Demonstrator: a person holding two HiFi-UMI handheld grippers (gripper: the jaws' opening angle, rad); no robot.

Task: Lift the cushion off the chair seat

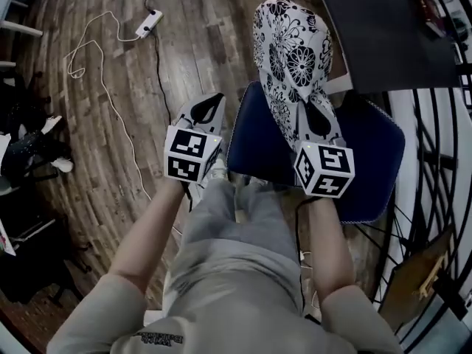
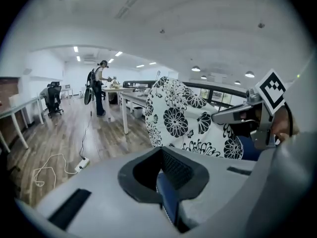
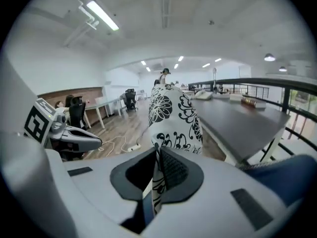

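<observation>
Centre-right of the head view, held up over the floor, is the soft fabric cushion [image 1: 295, 50], with a black-and-white flower print on one face and plain navy blue on the other. It's bent pretty hard. The flowery part sticks up toward the top of the frame like a peak. The navy face spreads out below it toward the lower right, with white stitching along its edge.

Both grippers have hold of it. The left gripper [image 1: 210, 108] sits just left of the navy part. Its own view shows the jaws squeezed together on a navy edge with that white stitching, so they're basically closed with only fabric between them. The right gripper [image 1: 316, 109] is on the flowery part near the middle of the frame. In its view the jaws are clamped nearly all the way on a fold of the printed fabric, with a sliver of navy right next to it.

Around it, a brown wooden plank floor [image 1: 125, 87] fills the left half of the head view, with a white power strip [image 1: 149, 23] lying in the upper left. A dark grey desk [image 1: 383, 28] takes the upper right corner, and a black metal railing [image 1: 442, 146] runs down the right edge. The person's grey trousers [image 1: 228, 249] are at the bottom centre, below the grippers in the frame.
</observation>
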